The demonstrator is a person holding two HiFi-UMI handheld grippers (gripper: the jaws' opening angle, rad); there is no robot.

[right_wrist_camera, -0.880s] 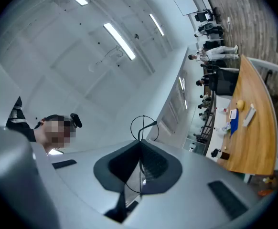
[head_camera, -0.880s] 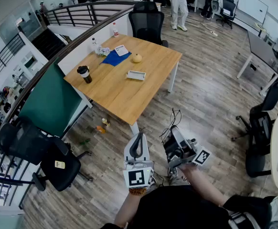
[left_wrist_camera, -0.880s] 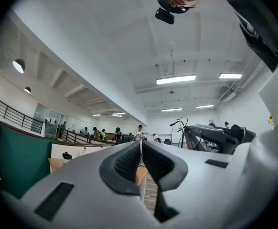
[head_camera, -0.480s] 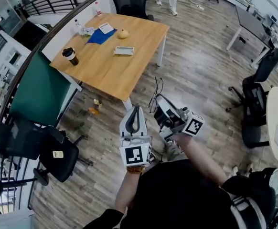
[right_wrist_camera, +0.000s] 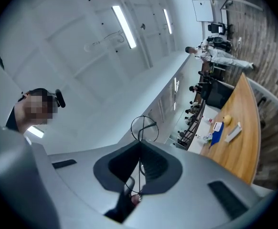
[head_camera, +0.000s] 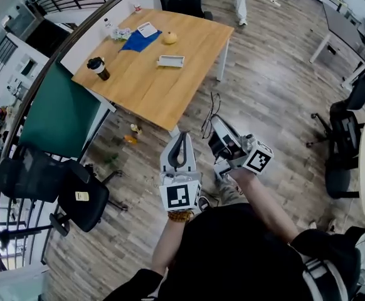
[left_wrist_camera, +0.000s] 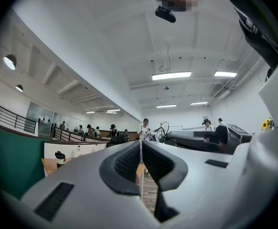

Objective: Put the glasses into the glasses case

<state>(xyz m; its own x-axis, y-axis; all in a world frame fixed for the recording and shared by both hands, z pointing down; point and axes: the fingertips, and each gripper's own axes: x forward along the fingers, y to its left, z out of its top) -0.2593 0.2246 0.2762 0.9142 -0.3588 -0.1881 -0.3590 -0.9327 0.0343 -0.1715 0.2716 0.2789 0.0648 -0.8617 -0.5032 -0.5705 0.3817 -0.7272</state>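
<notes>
While the person stands on the floor well short of the tabletop [head_camera: 151,89], the right gripper [right_wrist_camera: 140,146] has its jaws pressed together on the glasses [right_wrist_camera: 144,126]. They are a thin wire-rimmed pair, and one round rim stands up past the jaw tips.

Left gripper [left_wrist_camera: 141,147]: jaws together, nothing between them.

A pale oblong thing lies near the middle of the tabletop, probably the glasses case [head_camera: 170,61]. Whether it lies open I cannot tell at this range.

Judgement on handling: the glasses look very light, springy in the wire and easily bent, with lenses prone to scratching. The grip sits on thin wire, so the pair may swing or twist. Best hold is at the bridge or a hinge, with light pressure. The free gripper could steady the case on the tabletop.
</notes>
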